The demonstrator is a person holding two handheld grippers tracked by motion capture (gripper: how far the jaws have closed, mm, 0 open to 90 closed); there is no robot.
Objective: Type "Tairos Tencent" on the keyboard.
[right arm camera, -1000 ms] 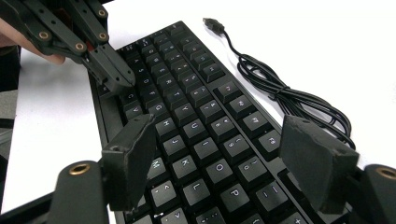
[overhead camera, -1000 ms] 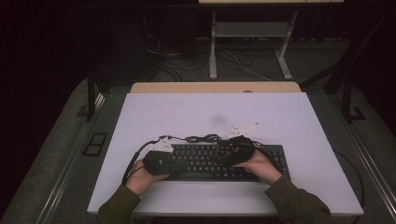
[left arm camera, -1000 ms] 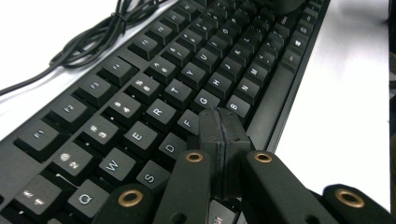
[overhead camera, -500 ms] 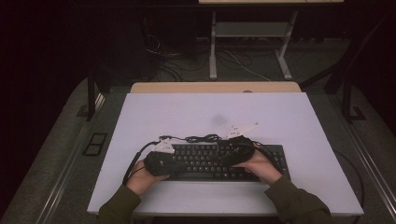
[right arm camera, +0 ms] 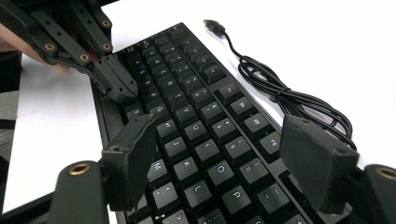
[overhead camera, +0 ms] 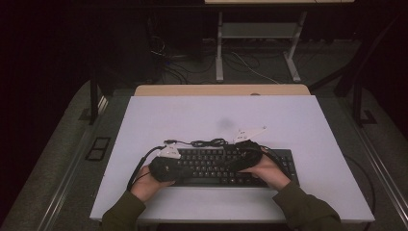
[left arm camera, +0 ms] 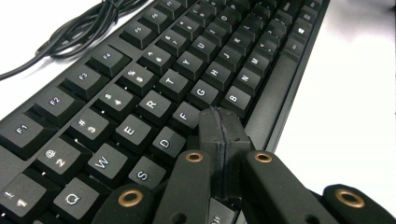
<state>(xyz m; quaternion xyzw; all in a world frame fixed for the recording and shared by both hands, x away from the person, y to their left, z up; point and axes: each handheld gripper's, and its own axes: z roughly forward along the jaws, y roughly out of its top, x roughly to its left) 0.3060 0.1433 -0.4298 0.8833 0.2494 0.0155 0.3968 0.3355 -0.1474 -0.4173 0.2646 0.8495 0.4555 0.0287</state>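
1. A black keyboard (overhead camera: 216,166) lies on the white table (overhead camera: 192,115), at its near edge, with its coiled cable (right arm camera: 285,100) along its far side.
2. The left gripper (left arm camera: 223,122) has its jaws pressed together, tips over the F and G keys.
3. The right gripper (right arm camera: 219,140) hovers over the keyboard's right half, jaws apart and holding nothing.

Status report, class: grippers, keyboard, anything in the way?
Left gripper shut, tip at the keyboard near F. Right gripper open over the keys. Cable coiled beside, clear.
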